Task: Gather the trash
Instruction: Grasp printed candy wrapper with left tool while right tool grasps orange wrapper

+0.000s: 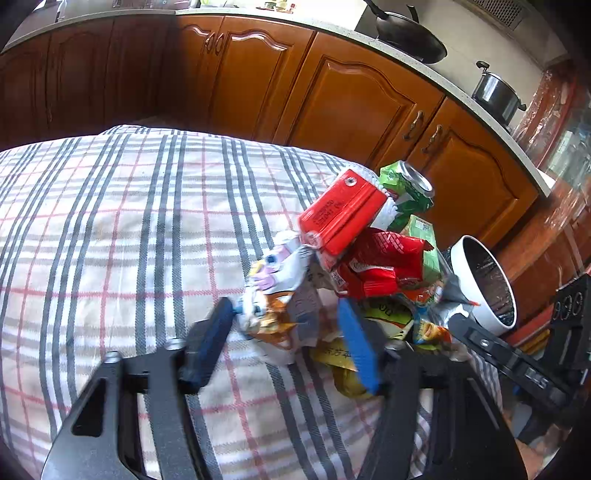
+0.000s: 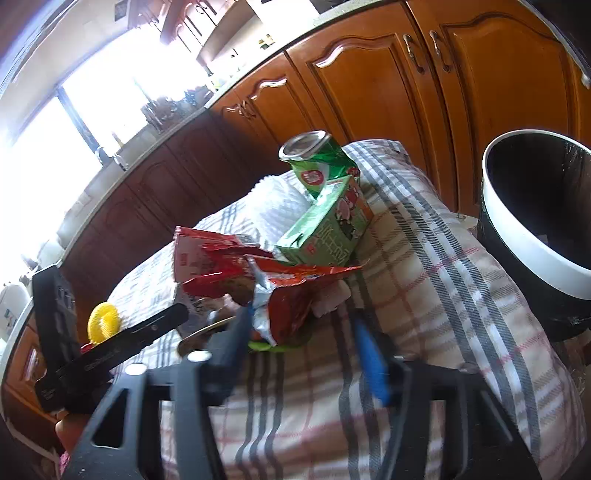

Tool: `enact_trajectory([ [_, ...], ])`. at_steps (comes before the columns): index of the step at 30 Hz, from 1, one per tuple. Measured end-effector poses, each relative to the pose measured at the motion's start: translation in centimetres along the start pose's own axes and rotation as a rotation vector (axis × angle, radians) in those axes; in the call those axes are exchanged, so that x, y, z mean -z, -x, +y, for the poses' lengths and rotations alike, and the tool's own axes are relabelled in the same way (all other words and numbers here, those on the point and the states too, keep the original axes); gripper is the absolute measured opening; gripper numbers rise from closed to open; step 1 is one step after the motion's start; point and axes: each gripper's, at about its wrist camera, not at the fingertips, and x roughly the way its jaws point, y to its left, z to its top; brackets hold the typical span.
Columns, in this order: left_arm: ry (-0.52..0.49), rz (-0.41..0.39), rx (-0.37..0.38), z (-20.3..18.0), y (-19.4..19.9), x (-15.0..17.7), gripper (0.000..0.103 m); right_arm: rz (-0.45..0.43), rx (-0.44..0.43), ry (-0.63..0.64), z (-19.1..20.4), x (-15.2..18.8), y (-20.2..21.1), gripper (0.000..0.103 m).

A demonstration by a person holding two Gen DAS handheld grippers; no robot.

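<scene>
A heap of trash lies on the plaid tablecloth (image 1: 110, 229): a red carton (image 1: 340, 214), a green can (image 1: 410, 188), a green juice box (image 2: 328, 225), red wrappers (image 1: 384, 262) and a white-orange crumpled wrapper (image 1: 273, 295). My left gripper (image 1: 284, 325) is open, its fingers on either side of the white-orange wrapper. My right gripper (image 2: 299, 325) is open, its fingers around the end of a red-silver wrapper (image 2: 284, 299). A white-rimmed trash bin (image 2: 535, 206) with a black liner stands just past the table edge; it also shows in the left wrist view (image 1: 484, 280).
Wooden kitchen cabinets (image 1: 351, 96) run behind the table. A pan (image 1: 410, 35) and a pot (image 1: 496, 94) sit on the counter. The other gripper's black body (image 2: 122, 339) and a yellow coil (image 2: 104, 319) show at the left of the right wrist view.
</scene>
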Motion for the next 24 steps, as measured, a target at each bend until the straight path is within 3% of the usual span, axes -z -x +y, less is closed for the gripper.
enact_trajectory([
  [1, -0.001, 0.008, 0.01, 0.0, -0.1, 0.0, 0.032, 0.007, 0.001, -0.004, -0.2, 0.0, -0.3, 0.022],
  [2, 0.0, 0.01, 0.021, 0.1, -0.1, 0.1, 0.03, 0.011, 0.001, -0.009, -0.3, -0.1, -0.4, 0.007],
  [3, -0.005, 0.002, 0.022, 0.0, 0.1, 0.1, 0.028, 0.009, 0.003, -0.014, -0.5, 0.0, -0.4, 0.004],
  [10, -0.055, -0.053, 0.031, -0.8, 3.1, 0.9, 0.023, -0.062, 0.008, 0.024, -0.8, 0.4, 2.9, 0.002],
  [15, -0.069, -0.09, 0.083, -2.2, 5.9, 1.2, 0.023, -0.093, 0.016, 0.035, -1.2, 0.8, 5.3, 0.002],
  [24, -0.152, -0.072, 0.169, -7.2, 6.5, 1.9, 0.023, -0.121, 0.055, 0.025, -3.2, 1.4, 8.0, 0.002],
])
